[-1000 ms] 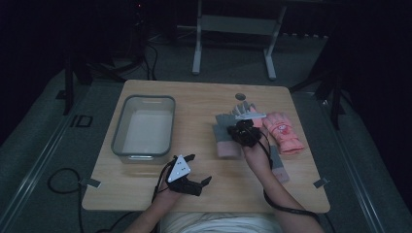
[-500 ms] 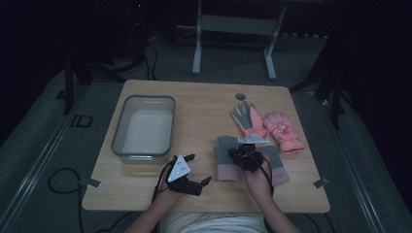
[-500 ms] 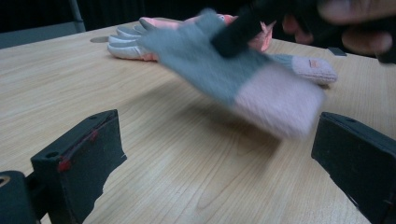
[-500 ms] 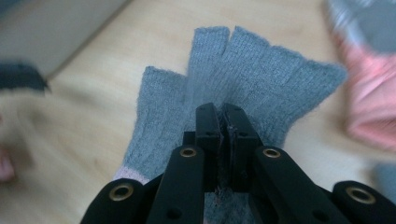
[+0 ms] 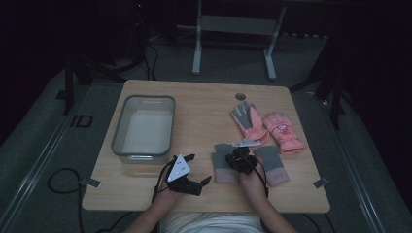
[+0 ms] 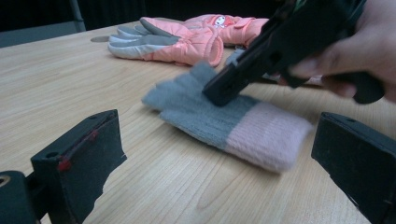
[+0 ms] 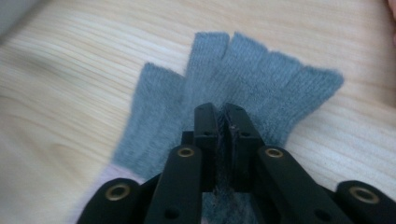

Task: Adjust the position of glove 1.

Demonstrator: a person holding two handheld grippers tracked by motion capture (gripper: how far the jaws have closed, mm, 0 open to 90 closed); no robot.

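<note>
Knit glove [image 7: 243,88] lies flat on the surface [image 5: 204,116]; my right claw [image 7: 223,116] pinches its grey fabric, jaws just easing apart; my left claw [image 5: 192,170] waits, spread wide.

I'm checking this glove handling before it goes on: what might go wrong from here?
The right gripper, jaws almost shut and just opening slightly, pinches only a thin fold of the grey knit glove, so the glove may slip free if lifted. A second grey glove lies close beside it and could get dragged. The left gripper hangs open nearby, giving no support.
</note>
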